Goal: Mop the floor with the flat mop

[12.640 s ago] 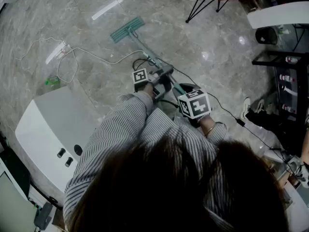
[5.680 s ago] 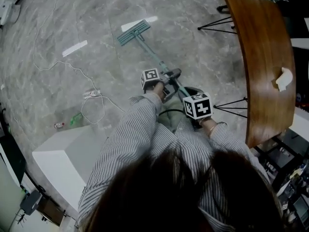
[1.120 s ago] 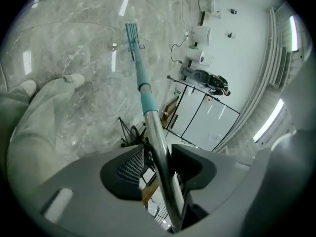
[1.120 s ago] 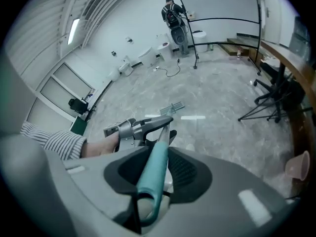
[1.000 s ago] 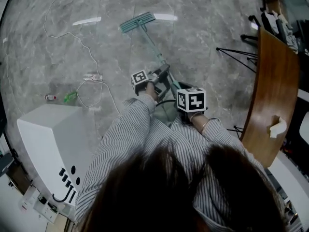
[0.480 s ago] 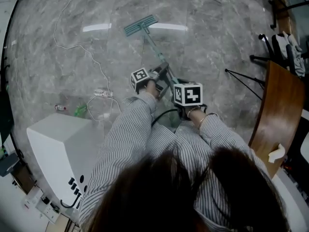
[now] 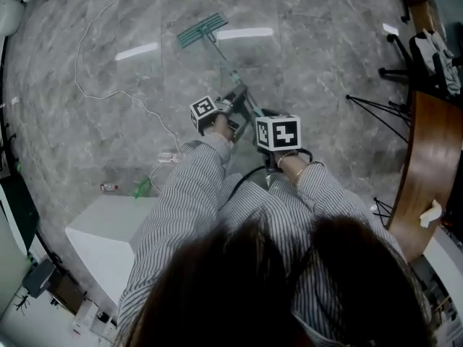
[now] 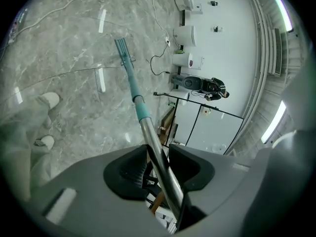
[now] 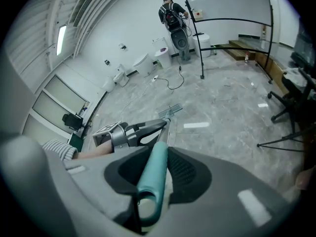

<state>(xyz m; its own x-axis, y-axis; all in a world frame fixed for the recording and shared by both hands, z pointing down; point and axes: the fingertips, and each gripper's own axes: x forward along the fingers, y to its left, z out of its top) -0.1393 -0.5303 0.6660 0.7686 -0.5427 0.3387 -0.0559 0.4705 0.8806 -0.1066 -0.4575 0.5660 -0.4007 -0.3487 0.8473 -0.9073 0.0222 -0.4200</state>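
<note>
Two grippers clamp one flat mop (image 8: 132, 83): nearest the person, the right gripper (image 9: 158, 172) pinches its rounded teal grip (image 9: 156, 154), the left gripper (image 8: 159, 168) squeezes the smooth steel shaft (image 8: 152, 139) farther along, and the ribbed rectangular head (image 7: 202, 30) lies beyond on the glossy grey marbled floor (image 7: 325, 56).

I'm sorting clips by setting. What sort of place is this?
Probably a lab or test studio, not a home: a wide polished stone-look floor under the flat mop, loose cables lying about, and a white wall lined with toilet-like fixtures under strip lights.
</note>
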